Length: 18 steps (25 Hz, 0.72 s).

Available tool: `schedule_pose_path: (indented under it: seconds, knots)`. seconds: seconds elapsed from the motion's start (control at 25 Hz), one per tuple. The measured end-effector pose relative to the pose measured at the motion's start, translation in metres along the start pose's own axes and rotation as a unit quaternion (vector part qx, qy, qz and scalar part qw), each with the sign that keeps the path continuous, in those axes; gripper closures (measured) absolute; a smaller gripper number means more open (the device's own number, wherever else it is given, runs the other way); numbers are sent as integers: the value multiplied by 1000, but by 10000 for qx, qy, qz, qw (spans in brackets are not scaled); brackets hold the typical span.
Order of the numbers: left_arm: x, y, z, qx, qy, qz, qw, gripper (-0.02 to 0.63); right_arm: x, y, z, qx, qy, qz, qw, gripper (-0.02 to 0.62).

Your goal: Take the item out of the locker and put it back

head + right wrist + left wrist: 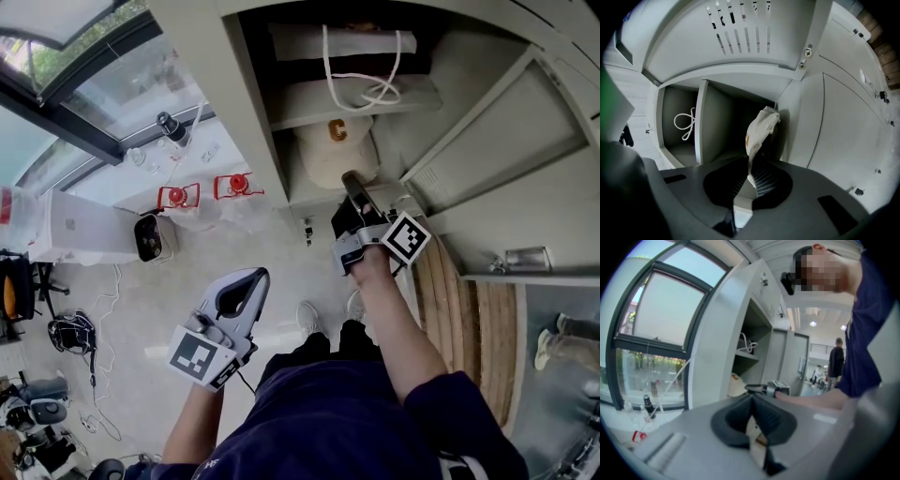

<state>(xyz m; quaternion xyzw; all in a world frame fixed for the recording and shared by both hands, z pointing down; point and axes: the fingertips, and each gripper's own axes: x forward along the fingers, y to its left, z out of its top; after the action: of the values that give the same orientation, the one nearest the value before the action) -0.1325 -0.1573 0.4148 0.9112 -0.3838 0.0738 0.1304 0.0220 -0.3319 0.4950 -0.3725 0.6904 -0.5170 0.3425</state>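
The tall grey metal locker (246, 112) stands open, its door (525, 178) swung out to one side. Inside it, in the compartment below the grey shelf (309, 103), sits the cream fabric cap (333, 150) with an orange letter C on its front. The right gripper (352, 187) reaches into the mouth of that compartment and meets the cream fabric cap at the edge nearest the opening.

In the right gripper view the jaws of the right gripper (750, 174) are closed almost together. The thin lower edge of the cream fabric cap (759, 129) is pinched between the ribbed black pads (764, 180). The rest of the cap rises away from the jaw tips into the locker, close to the compartment's side wall.

On the shelf above the cap's compartment rests a pale paper bag (342, 42) with looped white cord handles (370, 89). Those handles also show in the right gripper view, on the other side of the shelf from the cap.

The left gripper (255, 279) hangs outside the locker, well apart from its opening, over the pale floor (150, 309). In the left gripper view its dark jaws meet at the tips of the left gripper (751, 400) with nothing held between them. That view looks across at the open locker, the cap (736, 386) and the right gripper.
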Motion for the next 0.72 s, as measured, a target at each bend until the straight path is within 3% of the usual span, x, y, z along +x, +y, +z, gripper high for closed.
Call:
schedule_pose_path:
  seconds: [0.72]
  knots:
    - [-6,-15,2,47,-68,-2,10000,602,-12,30,4,109,-102,467,9988,574]
